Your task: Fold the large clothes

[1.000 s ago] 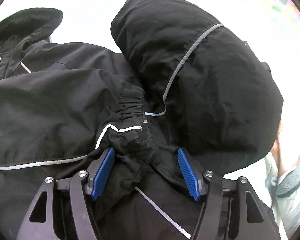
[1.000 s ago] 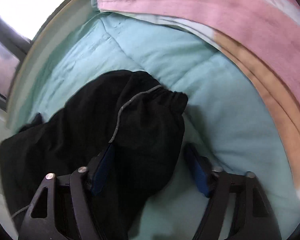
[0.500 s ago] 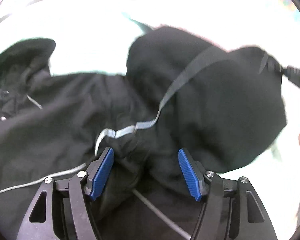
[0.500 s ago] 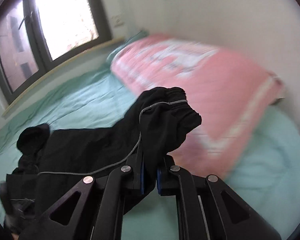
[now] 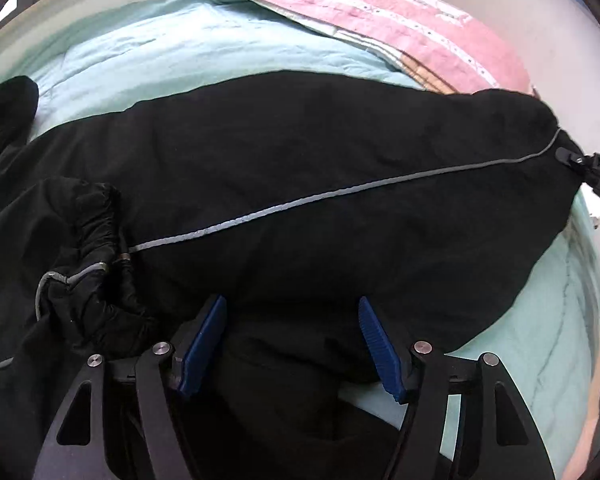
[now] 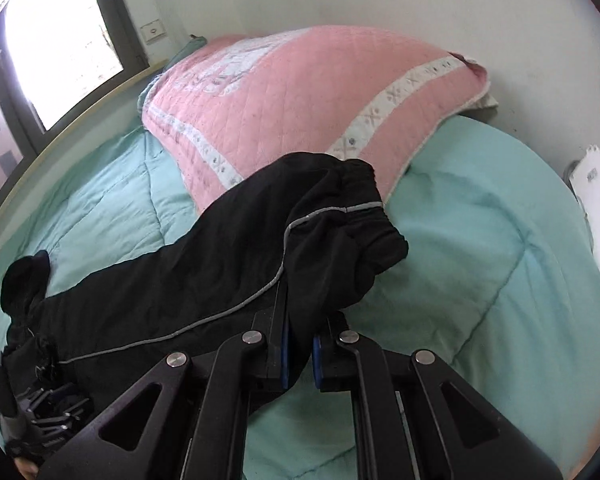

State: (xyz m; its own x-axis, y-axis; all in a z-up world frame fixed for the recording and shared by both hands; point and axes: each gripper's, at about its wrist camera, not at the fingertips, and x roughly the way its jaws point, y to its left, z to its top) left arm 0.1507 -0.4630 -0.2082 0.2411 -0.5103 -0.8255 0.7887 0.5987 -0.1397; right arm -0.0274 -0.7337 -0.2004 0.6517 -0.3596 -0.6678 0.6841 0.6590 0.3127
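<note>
Right hand-held gripper clamped on a jacket sleeve, left one wide apart over the jacket

I've got the right hand-held gripper pinched tight on the sleeve of the black jacket, just below the elastic cuff, and the sleeve is stretched out from the jacket toward the pink quilt. My left hand-held gripper has its blue pads spread wide with jacket fabric between them; I can't tell if the pads actually touch it. The jacket itself lies spread across the teal bed, hood end away from the quilt, grey piping running along the stretched sleeve. The other cuff is bunched on the jacket, beside my left hand-held gripper.
</note>
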